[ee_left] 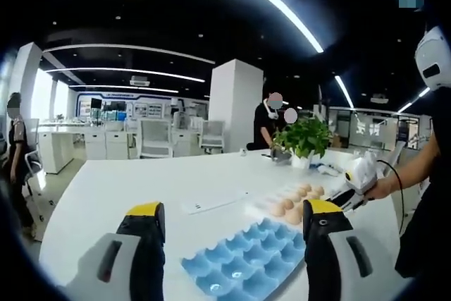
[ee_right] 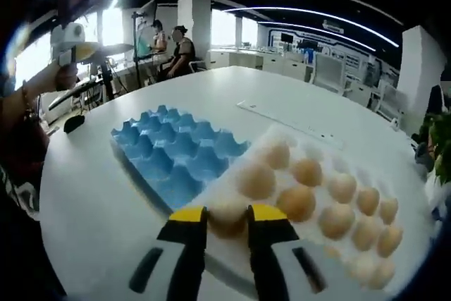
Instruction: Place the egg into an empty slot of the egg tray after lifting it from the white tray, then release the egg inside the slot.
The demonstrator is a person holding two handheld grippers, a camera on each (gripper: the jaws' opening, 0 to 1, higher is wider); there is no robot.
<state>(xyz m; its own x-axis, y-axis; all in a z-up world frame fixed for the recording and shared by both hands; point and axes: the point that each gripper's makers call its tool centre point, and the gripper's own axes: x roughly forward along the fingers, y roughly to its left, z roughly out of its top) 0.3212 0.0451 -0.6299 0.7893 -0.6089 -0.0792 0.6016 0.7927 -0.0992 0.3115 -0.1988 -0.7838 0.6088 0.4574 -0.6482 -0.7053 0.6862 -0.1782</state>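
Right gripper (ee_right: 227, 218) clasps an egg (ee_right: 227, 215) in the white tray (ee_right: 282, 135) — left gripper (ee_left: 232, 220) gapes wide above the blue egg tray (ee_left: 243, 262)

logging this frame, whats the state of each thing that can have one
left claw: open, holding nothing, above the blue egg tray
right claw: shut on egg
egg: between the jaws, at the white tray's near edge
blue egg tray: every visible slot empty
white tray: holds many eggs
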